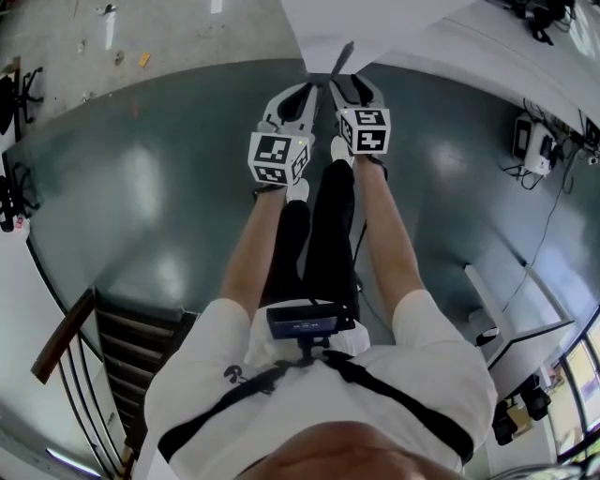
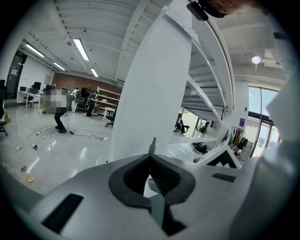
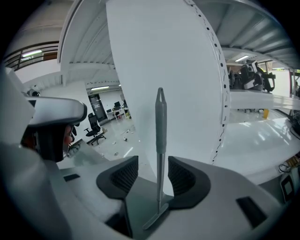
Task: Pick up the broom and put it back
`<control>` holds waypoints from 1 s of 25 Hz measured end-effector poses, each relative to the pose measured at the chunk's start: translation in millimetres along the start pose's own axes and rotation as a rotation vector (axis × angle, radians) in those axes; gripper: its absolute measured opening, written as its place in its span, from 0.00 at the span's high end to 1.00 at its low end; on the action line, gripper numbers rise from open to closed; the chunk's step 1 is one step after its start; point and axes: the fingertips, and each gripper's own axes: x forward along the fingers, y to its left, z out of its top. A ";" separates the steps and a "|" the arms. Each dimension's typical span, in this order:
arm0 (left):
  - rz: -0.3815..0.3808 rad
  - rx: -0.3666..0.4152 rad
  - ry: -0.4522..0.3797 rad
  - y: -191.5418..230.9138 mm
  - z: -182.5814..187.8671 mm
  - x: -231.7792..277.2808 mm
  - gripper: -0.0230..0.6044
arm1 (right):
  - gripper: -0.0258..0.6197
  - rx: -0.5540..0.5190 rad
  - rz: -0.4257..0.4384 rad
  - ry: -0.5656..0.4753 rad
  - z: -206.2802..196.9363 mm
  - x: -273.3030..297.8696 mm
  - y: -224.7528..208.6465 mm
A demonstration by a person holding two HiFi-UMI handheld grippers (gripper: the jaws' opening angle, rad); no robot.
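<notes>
Only the broom's thin grey handle (image 1: 343, 56) shows; its head is hidden. In the head view it pokes out ahead of both grippers toward the white pillar (image 1: 375, 23). My left gripper (image 1: 309, 92) is shut on the handle (image 2: 152, 146), the dark pads meeting around it with just the tip above them. My right gripper (image 1: 345, 86) sits close beside the left one. In the right gripper view the handle (image 3: 161, 126) stands upright between the pads (image 3: 125, 176), which are apart and clear of it on both sides, so this gripper (image 3: 154, 178) is open.
The white pillar (image 3: 159, 61) rises right in front. A dark staircase with a wooden rail (image 1: 112, 347) lies behind at the left. White boxes and cables (image 1: 532, 145) sit on the floor at the right. A person (image 2: 58, 112) stands far off among litter (image 2: 33, 146).
</notes>
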 end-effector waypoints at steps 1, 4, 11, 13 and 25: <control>-0.001 -0.001 0.002 0.8 -2.1 3.2 0.94 | 0.68 -0.001 0.000 0.002 -1.4 6.1 -2.5; 0.000 -0.007 0.010 3.7 -9.3 10.8 0.94 | 0.68 0.006 -0.006 -0.003 -2.9 22.8 -11.7; 0.010 -0.030 0.015 9.1 -16.2 13.1 0.94 | 0.69 0.013 -0.026 -0.004 -0.9 44.9 -13.4; 0.014 -0.035 0.012 8.4 -15.8 12.4 0.94 | 0.69 0.017 -0.038 0.005 -3.1 48.7 -15.2; 0.040 -0.064 0.009 22.5 -17.1 -7.1 0.94 | 0.82 -0.015 -0.071 0.046 -12.8 49.3 -5.5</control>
